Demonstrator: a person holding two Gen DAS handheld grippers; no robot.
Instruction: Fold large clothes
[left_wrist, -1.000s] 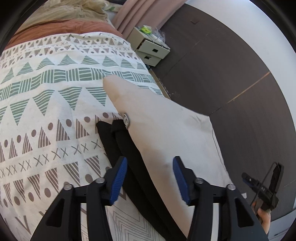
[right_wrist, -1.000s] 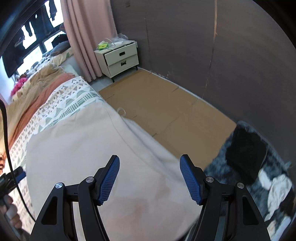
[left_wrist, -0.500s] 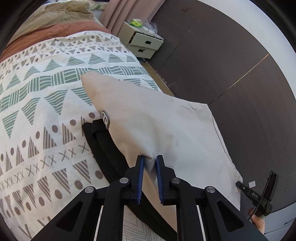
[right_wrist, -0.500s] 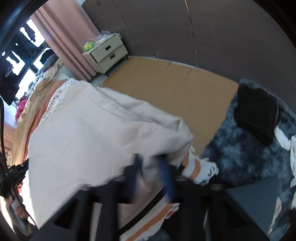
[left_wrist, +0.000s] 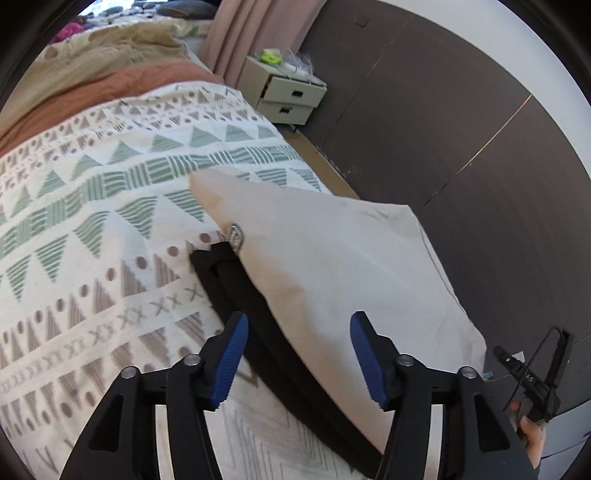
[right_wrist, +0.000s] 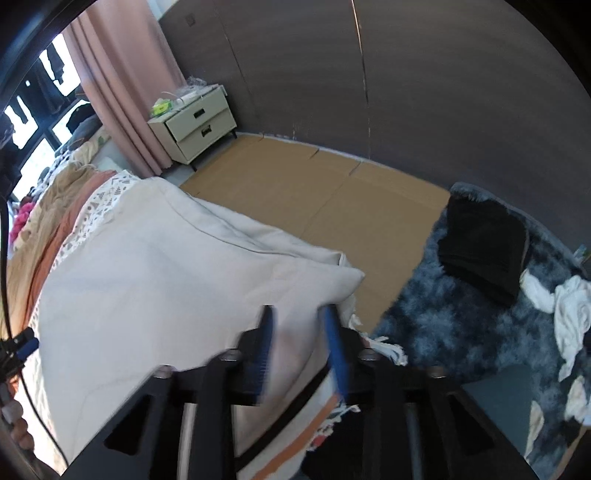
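A large beige garment (left_wrist: 332, 258) lies folded on the patterned bed, with a black band (left_wrist: 258, 321) and a metal button (left_wrist: 235, 236) showing at its left edge. My left gripper (left_wrist: 299, 354) hovers over that edge. Its jaws are opening and stand wide, with beige cloth and black band below the gap, untouched by the pads. In the right wrist view the same garment (right_wrist: 166, 277) drapes over the bed corner. My right gripper (right_wrist: 301, 347) is blurred and its jaws are opening. A fold of beige cloth sits between the pads, which no longer pinch it.
The patterned bedspread (left_wrist: 92, 221) runs left and back to rumpled bedding. A cream nightstand (right_wrist: 195, 122) stands by a pink curtain (right_wrist: 118, 81). Flat cardboard (right_wrist: 314, 192) covers the floor beside the bed. A blue shaggy rug (right_wrist: 443, 325) carries a black garment (right_wrist: 484, 251) and white clothes (right_wrist: 569, 306).
Both grippers were open a second ago, shut on the beige cloth half a second ago, and have now let go. The left one has drawn back, and the garment's right corner now lies across the bed corner.
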